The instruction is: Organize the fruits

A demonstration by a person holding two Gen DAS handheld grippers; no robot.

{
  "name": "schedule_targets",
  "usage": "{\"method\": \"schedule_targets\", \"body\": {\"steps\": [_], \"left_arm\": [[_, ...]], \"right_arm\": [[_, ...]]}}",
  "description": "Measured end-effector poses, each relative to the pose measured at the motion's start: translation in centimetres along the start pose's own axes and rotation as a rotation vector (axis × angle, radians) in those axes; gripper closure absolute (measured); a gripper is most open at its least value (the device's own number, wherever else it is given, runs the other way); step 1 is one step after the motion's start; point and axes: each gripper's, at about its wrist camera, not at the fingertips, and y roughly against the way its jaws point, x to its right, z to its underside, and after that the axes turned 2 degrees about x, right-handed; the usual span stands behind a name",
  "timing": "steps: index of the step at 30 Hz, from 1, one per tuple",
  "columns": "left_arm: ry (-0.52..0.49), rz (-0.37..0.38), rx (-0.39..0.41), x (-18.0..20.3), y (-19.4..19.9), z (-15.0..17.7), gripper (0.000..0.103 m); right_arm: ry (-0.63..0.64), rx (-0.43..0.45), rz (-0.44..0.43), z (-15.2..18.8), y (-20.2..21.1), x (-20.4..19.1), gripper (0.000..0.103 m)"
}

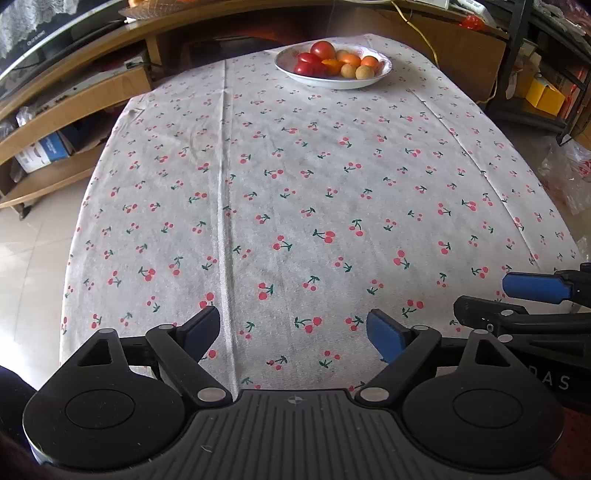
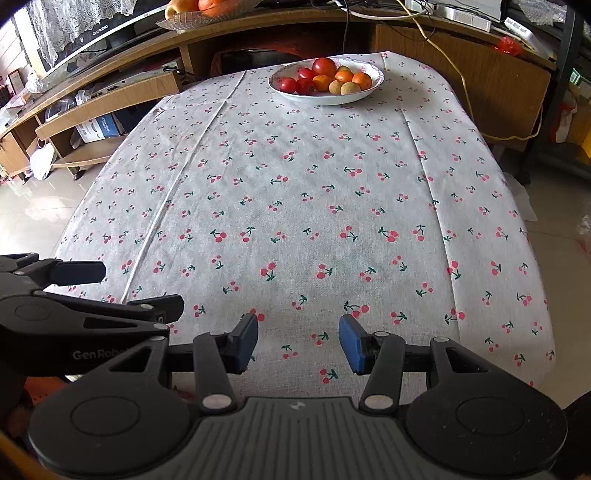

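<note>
A white plate (image 1: 384,72) (image 2: 375,86) stands at the far end of the cherry-print tablecloth (image 1: 295,192) (image 2: 295,206). It holds red tomatoes (image 1: 322,50) (image 2: 324,67), small oranges (image 1: 370,62) (image 2: 362,80) and pale round fruits (image 1: 364,72) (image 2: 350,88). My left gripper (image 1: 293,334) hovers open over the near edge of the table, nothing between its fingers. My right gripper (image 2: 298,341) is open too, beside it on the right. Each gripper shows at the side of the other's view: the right gripper (image 1: 517,299), the left gripper (image 2: 122,291).
A wooden TV stand (image 1: 92,99) (image 2: 110,96) with shelves and boxes runs along the far left. A yellow cable (image 2: 454,74) hangs behind the table. A dish of fruit (image 2: 199,9) sits on the stand. Tiled floor (image 1: 33,251) lies left of the table.
</note>
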Motion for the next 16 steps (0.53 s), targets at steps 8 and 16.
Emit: {"method": "schedule_targets", "body": {"steps": [8, 16], "left_arm": [[-0.016, -0.003, 0.024, 0.18, 0.27, -0.01, 0.016], [-0.021, -0.019, 0.037, 0.14, 0.35, -0.18, 0.014]], "right_arm": [[-0.006, 0.004, -0.005, 0.04, -0.01, 0.09, 0.055], [-0.014, 0.009, -0.007, -0.08, 0.10, 0.15, 0.054]]}}
